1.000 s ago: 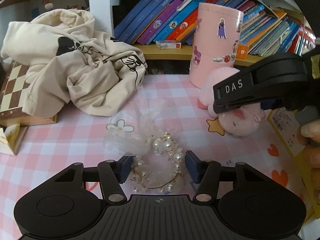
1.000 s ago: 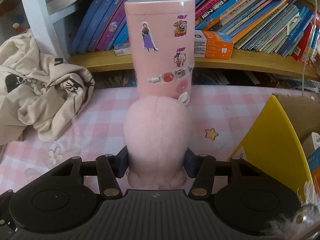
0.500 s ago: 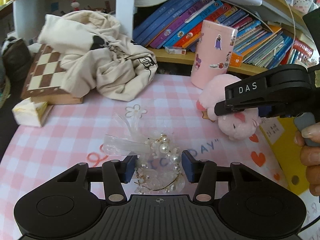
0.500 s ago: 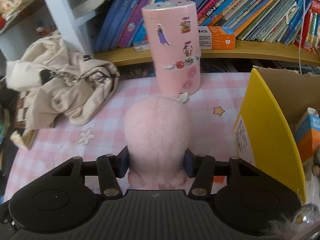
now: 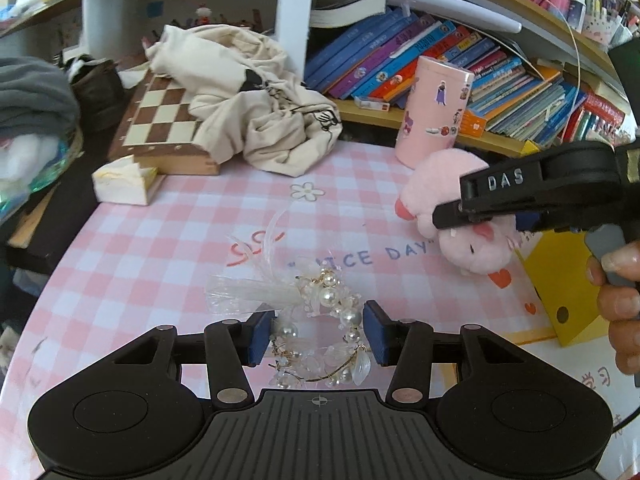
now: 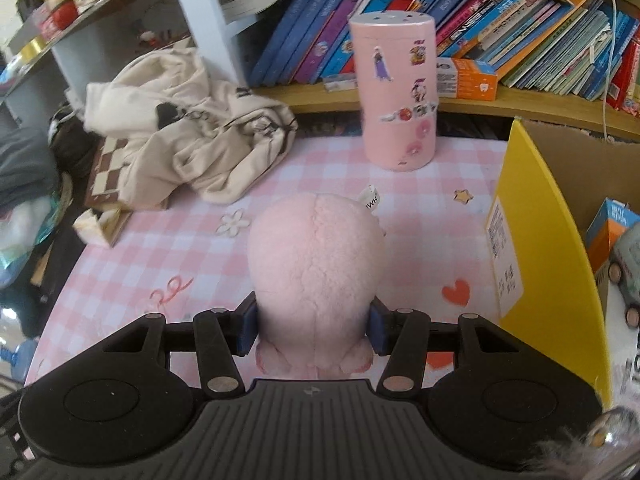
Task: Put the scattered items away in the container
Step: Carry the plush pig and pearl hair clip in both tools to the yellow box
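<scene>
Left gripper (image 5: 316, 334): it is clamped on the pearl bracelet (image 5: 320, 320), which hangs between the pads low in the centre of the left wrist view, clear of the worktop (image 5: 160, 248). Keep the squeeze steady; the wire loop looks springy and could slip out.
Right gripper (image 6: 312, 330): it is closed on the pink plush toy (image 6: 316, 272), low in the centre of the right wrist view. Hold it by the body as now.
Step in hand: you are carrying both items toward the yellow cardboard box (image 6: 532, 240) at the right edge of the frame. Clear its wall before letting go.
Bracelet's look: white pearls on gold wire, clear beads, a sheer ribbon trailing left.
Plush's look: soft, round, pale pink, a white tag at its top.
Far: the pink sticker tin (image 6: 394, 92) stands upright near the bookshelf.
</scene>
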The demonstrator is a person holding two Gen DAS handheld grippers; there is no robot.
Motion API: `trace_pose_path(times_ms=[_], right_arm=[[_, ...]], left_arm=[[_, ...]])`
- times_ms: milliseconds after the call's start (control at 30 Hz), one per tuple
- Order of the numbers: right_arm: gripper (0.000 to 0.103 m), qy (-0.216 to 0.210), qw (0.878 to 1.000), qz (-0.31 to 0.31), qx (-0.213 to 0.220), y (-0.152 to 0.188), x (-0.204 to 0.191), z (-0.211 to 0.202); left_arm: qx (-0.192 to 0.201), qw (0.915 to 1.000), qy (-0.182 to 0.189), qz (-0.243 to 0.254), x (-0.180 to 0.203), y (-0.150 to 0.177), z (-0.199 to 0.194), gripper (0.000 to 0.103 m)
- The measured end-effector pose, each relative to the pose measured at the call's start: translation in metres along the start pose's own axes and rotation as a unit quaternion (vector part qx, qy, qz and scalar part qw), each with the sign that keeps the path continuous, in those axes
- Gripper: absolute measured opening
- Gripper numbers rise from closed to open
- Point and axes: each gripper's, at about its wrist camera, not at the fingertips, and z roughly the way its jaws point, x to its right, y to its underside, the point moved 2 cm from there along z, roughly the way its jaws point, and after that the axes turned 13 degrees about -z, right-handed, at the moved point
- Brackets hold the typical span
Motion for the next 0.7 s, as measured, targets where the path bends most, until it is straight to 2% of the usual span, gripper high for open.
trace_pose_path(times_ms=[300, 700], right_arm=[[0.050, -0.018, 0.999, -0.031, 0.002, 0.020, -0.015, -0.025], [0.050, -0.023, 0.998, -0.066, -0.007, 0.059, -0.021, -0.060]], left_arm=[[0.025, 0.9997, 0.001, -0.007, -0.003, 0.004, -0.032, 0.047], [0.034, 0.9993, 0.017, 0.002, 0.001, 0.019, -0.062, 0.047]])
